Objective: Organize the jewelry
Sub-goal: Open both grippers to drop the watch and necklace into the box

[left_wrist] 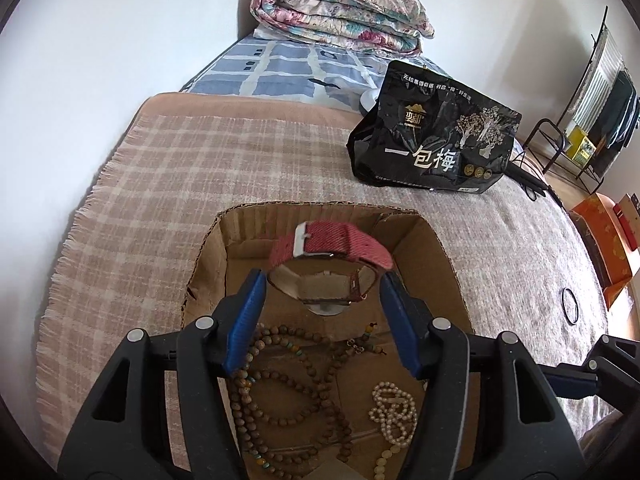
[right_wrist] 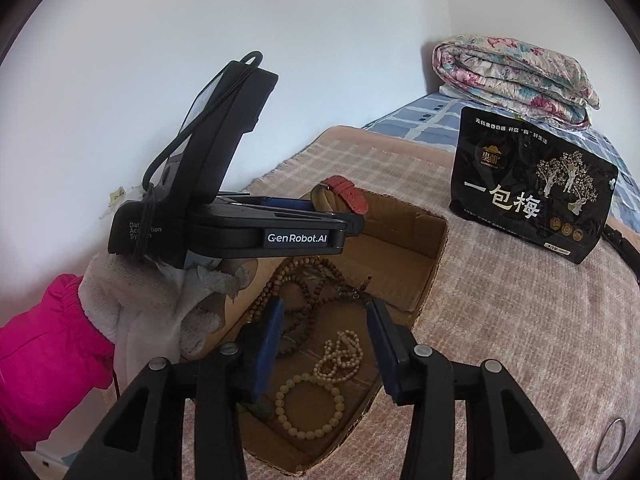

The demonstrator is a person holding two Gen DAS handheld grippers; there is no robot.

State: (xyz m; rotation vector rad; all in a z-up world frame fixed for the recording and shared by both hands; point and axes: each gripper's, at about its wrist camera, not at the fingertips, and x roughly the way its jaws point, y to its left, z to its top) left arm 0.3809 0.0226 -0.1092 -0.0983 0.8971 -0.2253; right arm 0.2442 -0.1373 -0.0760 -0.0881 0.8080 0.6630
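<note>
A cardboard box (left_wrist: 452, 276) sits on the bed and holds brown bead necklaces (left_wrist: 288, 364), a white pearl strand (left_wrist: 394, 412) and a pale bead bracelet (right_wrist: 310, 406). My left gripper (left_wrist: 324, 280) is over the box with a red-strapped watch (left_wrist: 328, 248) between its blue fingertips; the pads seem to press its sides. The watch (right_wrist: 344, 196) also shows in the right wrist view, at the tip of the left gripper (right_wrist: 348, 216). My right gripper (right_wrist: 324, 316) is open and empty above the box's (right_wrist: 436, 264) near end.
A black snack bag (left_wrist: 436, 136) stands behind the box on the plaid blanket (left_wrist: 180, 184). A folded floral quilt (left_wrist: 340, 12) lies at the bed's head. A black ring (left_wrist: 570, 306) and a metal bangle (right_wrist: 610, 446) lie on the blanket to the right. Orange boxes (left_wrist: 604, 236) stand beside the bed.
</note>
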